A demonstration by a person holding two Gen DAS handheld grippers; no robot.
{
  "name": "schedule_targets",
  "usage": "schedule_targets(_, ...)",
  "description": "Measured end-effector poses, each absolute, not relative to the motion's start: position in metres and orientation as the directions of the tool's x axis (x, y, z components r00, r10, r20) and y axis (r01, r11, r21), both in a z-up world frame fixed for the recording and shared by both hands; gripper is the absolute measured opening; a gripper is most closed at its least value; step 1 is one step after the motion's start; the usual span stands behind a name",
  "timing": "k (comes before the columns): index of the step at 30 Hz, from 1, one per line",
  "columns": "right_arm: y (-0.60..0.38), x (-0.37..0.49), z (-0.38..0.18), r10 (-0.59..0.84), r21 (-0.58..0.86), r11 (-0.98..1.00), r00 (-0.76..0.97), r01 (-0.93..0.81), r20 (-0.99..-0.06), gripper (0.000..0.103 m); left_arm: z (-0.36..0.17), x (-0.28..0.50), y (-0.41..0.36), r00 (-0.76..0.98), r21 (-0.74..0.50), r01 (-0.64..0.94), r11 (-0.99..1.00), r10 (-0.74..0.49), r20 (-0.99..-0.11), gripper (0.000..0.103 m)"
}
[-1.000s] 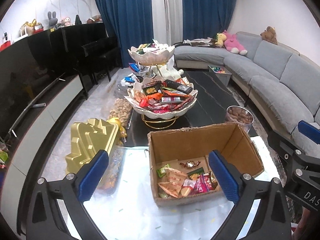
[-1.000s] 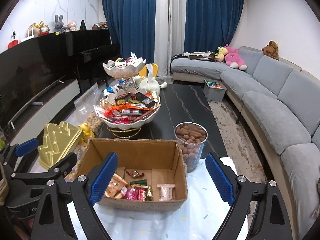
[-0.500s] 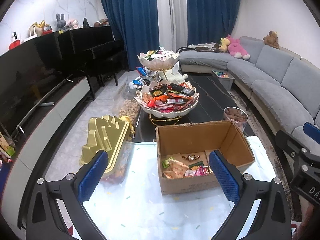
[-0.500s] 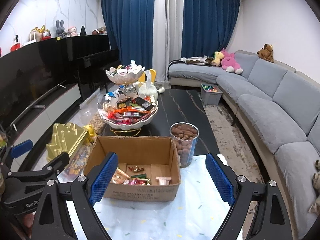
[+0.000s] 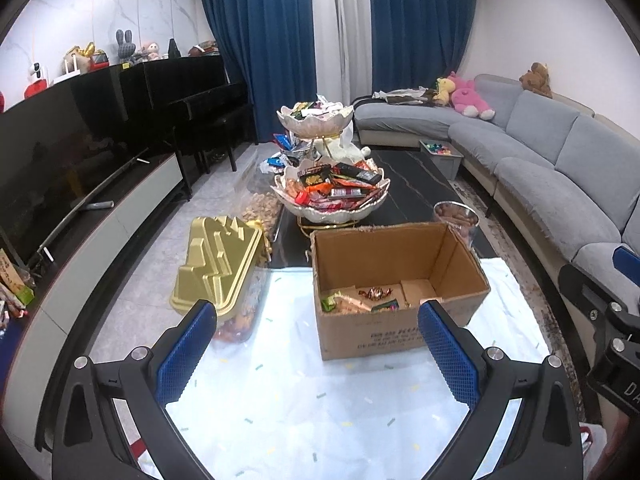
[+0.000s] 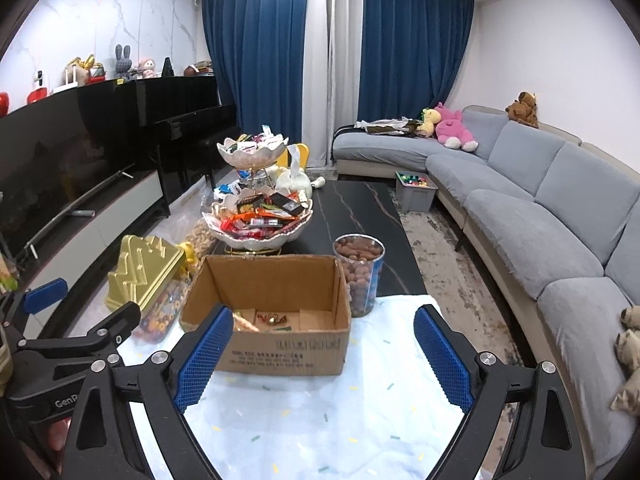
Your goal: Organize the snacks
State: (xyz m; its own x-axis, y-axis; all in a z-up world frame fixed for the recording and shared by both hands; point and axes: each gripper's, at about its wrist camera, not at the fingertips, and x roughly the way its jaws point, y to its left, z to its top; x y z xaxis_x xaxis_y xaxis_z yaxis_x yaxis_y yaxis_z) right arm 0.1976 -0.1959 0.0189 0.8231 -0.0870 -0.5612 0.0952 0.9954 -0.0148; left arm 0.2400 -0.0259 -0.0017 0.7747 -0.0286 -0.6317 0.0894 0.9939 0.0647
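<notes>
Sitting beyond opening right gripper [image 6: 320, 354] — cardboard box [image 6: 280, 350], unheld

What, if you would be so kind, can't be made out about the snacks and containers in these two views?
- Cardboard box floor, right wrist view: mostly hidden by its front wall.
- Box print, left wrist view: too small to read.
- Gold-lidded container: the lid hides most of its contents.
- Tiered bowl wrappers: brands too small.

The cardboard box [image 6: 276, 320] front wall hides most of the snacks [image 6: 269, 317] inside beyond the right gripper [image 6: 324, 356]. Printed text on it's too small to read. Left gripper [image 6: 52, 344] is cut off at the edge.
</notes>
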Motion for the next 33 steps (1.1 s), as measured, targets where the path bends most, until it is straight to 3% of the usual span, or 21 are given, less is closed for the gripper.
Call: schedule_targets(33, -0.186, 0.032, 0.035, -0.082, 0.009, 0.995, 0.834, 0.104, -0.546, 0.093, 0.012, 0.068, -0.004, 0.789, 0.013, 0.111, 0.994, -0.08, -0.609, 0.103)
